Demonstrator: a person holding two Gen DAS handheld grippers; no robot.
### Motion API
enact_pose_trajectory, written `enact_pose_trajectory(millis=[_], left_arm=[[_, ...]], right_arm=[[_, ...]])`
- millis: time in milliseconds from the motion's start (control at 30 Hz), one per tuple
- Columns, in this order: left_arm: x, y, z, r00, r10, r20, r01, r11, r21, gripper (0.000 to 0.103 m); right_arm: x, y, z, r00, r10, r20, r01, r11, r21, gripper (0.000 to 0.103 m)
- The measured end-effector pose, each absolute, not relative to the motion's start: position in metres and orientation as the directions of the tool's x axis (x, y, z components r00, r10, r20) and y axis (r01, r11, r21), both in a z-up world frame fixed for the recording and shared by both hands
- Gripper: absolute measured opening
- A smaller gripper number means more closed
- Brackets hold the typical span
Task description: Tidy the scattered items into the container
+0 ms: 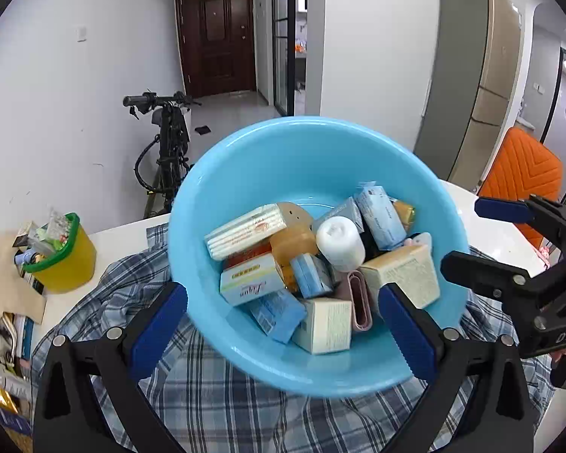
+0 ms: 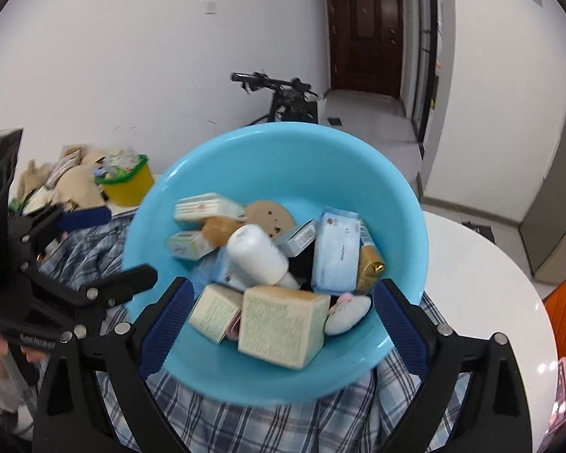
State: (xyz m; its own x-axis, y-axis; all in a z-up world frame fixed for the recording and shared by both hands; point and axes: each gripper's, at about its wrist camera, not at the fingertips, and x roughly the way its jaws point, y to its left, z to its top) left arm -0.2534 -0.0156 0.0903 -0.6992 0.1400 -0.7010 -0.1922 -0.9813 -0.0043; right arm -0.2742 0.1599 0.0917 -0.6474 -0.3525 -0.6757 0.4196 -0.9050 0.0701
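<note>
The task looks close to done: the blue basin is heaped with small cartons, tissue packs and a white bottle, and no stray item shows on the plaid cloth around it. The basin sits on that cloth at the desk's centre. The left gripper at 6 o'clock and the right gripper both have jaws released, holding nothing

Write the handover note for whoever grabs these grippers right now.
Left gripper: open, empty, over the near rim of the basin.
Right gripper: open, empty, also at the basin's near rim.
Basin sits on the plaid shirt on the table, full of boxes, packets and a white bottle.
Done: the items in view are in the basin.
Left: nothing loose visible on the shirt; check out of view.
</note>
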Motion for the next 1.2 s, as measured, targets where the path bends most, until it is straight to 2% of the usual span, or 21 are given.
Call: enact_pose_trajectory(millis=[167, 367, 667, 967, 1200], left_arm=[[-0.218, -0.02, 0.1, -0.752, 0.135, -0.645, -0.166, -0.986, -0.012, 0.103], [-0.175, -0.026, 0.112, -0.806, 0.132, -0.577, -0.138, -0.99, -0.034, 0.103], [-0.117, -0.017, 0.1, -0.83, 0.118, -0.545, -0.156, -0.987, 0.024, 0.103], [-0.074, -0.018, 0.076, -0.838, 0.092, -0.537, -0.128, -0.991, 0.03, 0.103], [-0.047, -0.019, 0.071, -0.854, 0.105, -0.509, -0.117, -0.993, -0.01, 0.103]], right_arm=[[-0.235, 0.175, 0.107, -0.73, -0.358, -0.583, 0.373, -0.923, 0.1, 0.096], [-0.185, 0.178, 0.109, -0.82, -0.306, -0.485, 0.346, -0.938, 0.006, 0.101], [-0.126, 0.184, 0.089, -0.817, -0.342, -0.465, 0.362, -0.931, 0.049, 0.101], [-0.072, 0.187, 0.074, -0.878, -0.276, -0.392, 0.3, -0.954, -0.002, 0.101], [-0.057, 0.192, 0.063, -0.896, -0.241, -0.373, 0.262, -0.965, -0.005, 0.101]])
